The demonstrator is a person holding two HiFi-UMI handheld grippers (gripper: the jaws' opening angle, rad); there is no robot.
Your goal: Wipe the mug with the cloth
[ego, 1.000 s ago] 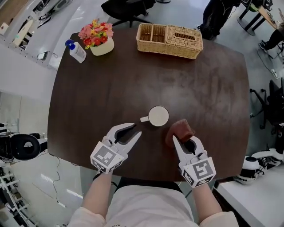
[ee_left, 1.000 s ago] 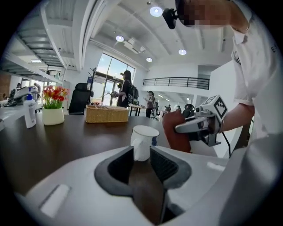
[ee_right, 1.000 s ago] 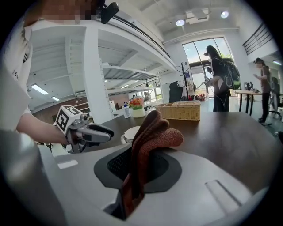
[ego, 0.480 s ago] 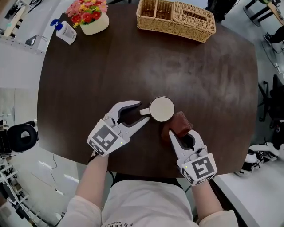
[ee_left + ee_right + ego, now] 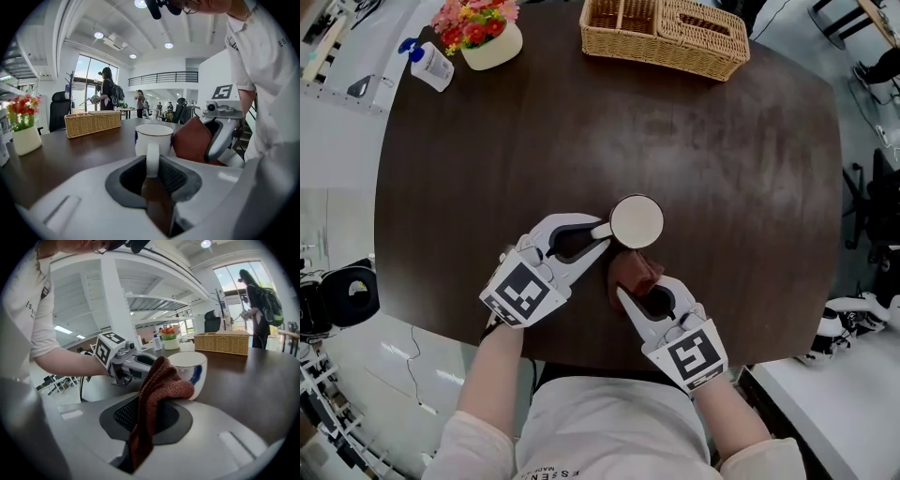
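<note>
Head view looks straight down on the mug [image 5: 637, 221], so you only get the rim and inside. Its side wall is out of sight there, and the handle [image 5: 601, 230] is mostly covered by the left gripper [image 5: 598, 239]. The right gripper [image 5: 625, 292] has its jaw tips buried under the cloth [image 5: 630, 272] in that view, and the basket [image 5: 666, 33] and flower pot [image 5: 483, 33] are cut off at the top edge. In the left gripper view the jaws are drawn in narrow, one pad on each side of the handle [image 5: 152, 159] and gripping it. The mug [image 5: 153, 138] stands upright on the dark table [image 5: 722, 169], with the cloth [image 5: 192, 140] and right gripper [image 5: 220, 126] just beside it. In the right gripper view the jaws are clamped on the rust-brown cloth [image 5: 157, 394]. It bunches up out of the gap and its top fold lies against the near side of the mug [image 5: 190, 371], covering part of the wall. The blue mark on the mug is only partly readable past the cloth. The left gripper [image 5: 126, 362] shows behind the cloth, its jaw end blocked. The mug sits near the table's front edge, between the two grippers.
</note>
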